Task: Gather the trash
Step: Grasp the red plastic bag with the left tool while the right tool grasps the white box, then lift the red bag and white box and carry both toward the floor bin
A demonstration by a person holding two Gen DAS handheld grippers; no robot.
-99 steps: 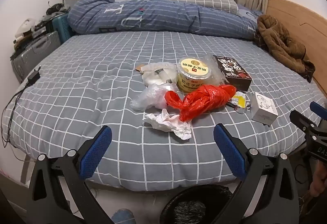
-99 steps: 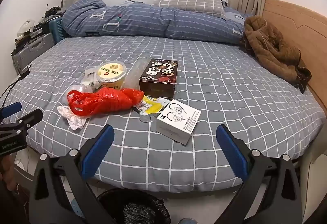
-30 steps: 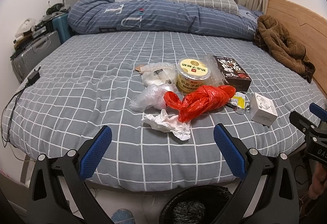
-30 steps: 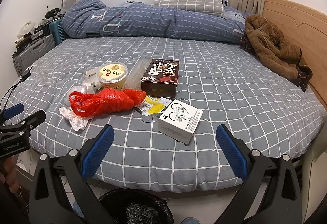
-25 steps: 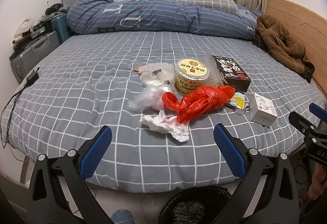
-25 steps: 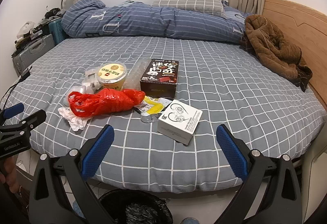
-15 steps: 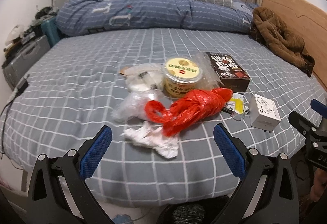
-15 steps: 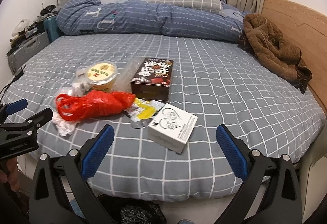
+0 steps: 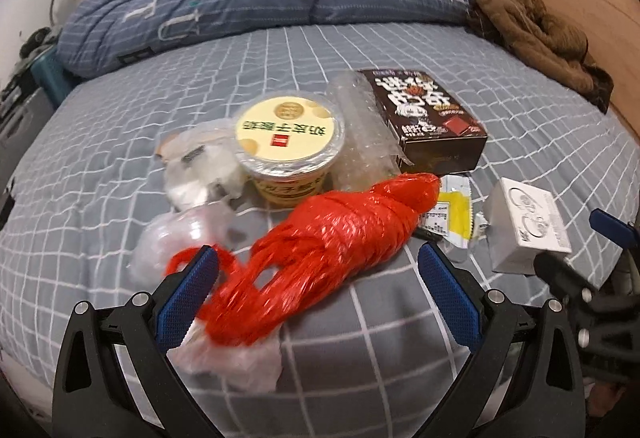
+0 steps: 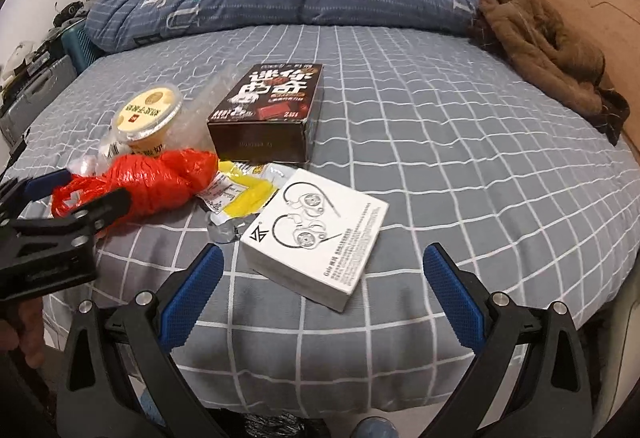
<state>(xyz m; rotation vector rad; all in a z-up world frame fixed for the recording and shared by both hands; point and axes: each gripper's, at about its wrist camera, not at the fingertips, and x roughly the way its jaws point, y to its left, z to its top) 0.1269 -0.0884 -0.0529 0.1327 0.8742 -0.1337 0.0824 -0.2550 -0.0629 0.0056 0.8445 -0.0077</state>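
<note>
Red crinkled plastic bag [image 9: 332, 254] is lying on the grey checked bedspread [image 9: 520, 110] between my left gripper [image 9: 316, 302]'s spread blue pads, right gripper [image 10: 324, 302] likewise gaping, so I'm judging closing comes next.

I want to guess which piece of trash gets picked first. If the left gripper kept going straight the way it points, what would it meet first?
Most likely the red plastic bag, lying directly between the open fingers of the left gripper; depth is hard to judge.
</note>
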